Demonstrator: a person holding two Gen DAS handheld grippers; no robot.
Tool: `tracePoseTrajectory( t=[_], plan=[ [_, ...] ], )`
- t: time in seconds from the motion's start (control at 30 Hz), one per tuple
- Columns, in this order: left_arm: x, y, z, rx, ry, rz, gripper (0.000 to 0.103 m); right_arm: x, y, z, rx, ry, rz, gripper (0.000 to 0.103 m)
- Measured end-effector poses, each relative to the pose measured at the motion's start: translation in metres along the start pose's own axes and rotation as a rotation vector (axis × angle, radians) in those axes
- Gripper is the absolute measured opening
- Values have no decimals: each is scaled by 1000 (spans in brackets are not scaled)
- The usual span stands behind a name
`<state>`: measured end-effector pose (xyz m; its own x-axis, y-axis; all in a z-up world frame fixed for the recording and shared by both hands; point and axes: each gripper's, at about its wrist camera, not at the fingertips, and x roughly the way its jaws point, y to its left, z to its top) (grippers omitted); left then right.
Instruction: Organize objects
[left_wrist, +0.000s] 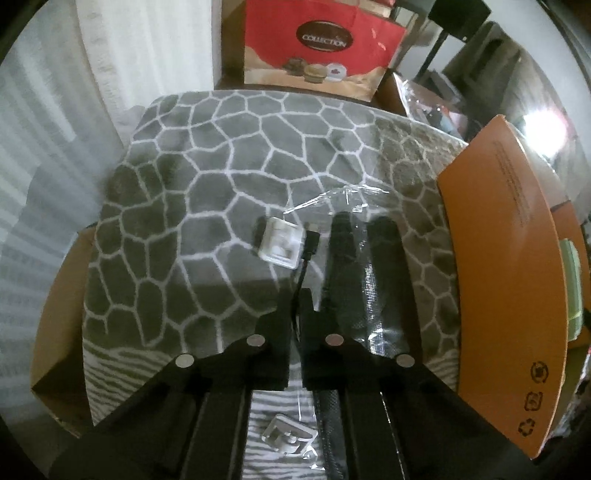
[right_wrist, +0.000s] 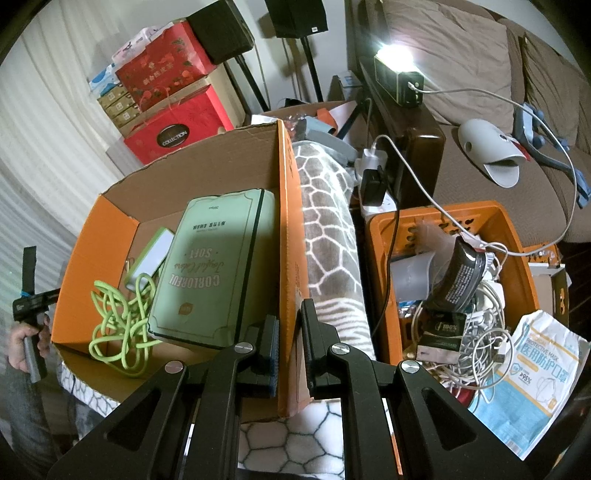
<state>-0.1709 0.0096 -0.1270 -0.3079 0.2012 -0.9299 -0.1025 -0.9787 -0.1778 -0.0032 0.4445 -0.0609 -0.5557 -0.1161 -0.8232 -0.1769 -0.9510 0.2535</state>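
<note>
pinching the thin black cable (left_wrist: 308, 251) between its closed fingertips on the grey blanket (left_wrist: 207, 177), the left gripper (left_wrist: 295, 295) is readying a lift toward the orange box (right_wrist: 291, 258), whose wall the right gripper (right_wrist: 290, 332) is clamping steady.

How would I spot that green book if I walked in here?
Find the orange cardboard box beside the grey cobble-patterned blanket. The pale green notebook leans inside it, next to a tangled lime-green cable. It alone is flat, with a black elastic band and printed lettering.
</note>
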Motion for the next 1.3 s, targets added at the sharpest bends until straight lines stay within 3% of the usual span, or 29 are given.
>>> tracePoseTrajectory(
  t=[0.4, 0.97, 1.3],
  plan=[
    [-59, -2, 3, 10, -117, -86, 2, 0, 0, 0, 0, 0, -1, 10],
    [-158, -45, 21, 86, -313, -174, 2, 0, 1, 0, 0, 0, -2, 10],
    [-192, -85, 23, 149, -365, -267, 2, 0, 1, 0, 2, 0, -1, 10]
  ],
)
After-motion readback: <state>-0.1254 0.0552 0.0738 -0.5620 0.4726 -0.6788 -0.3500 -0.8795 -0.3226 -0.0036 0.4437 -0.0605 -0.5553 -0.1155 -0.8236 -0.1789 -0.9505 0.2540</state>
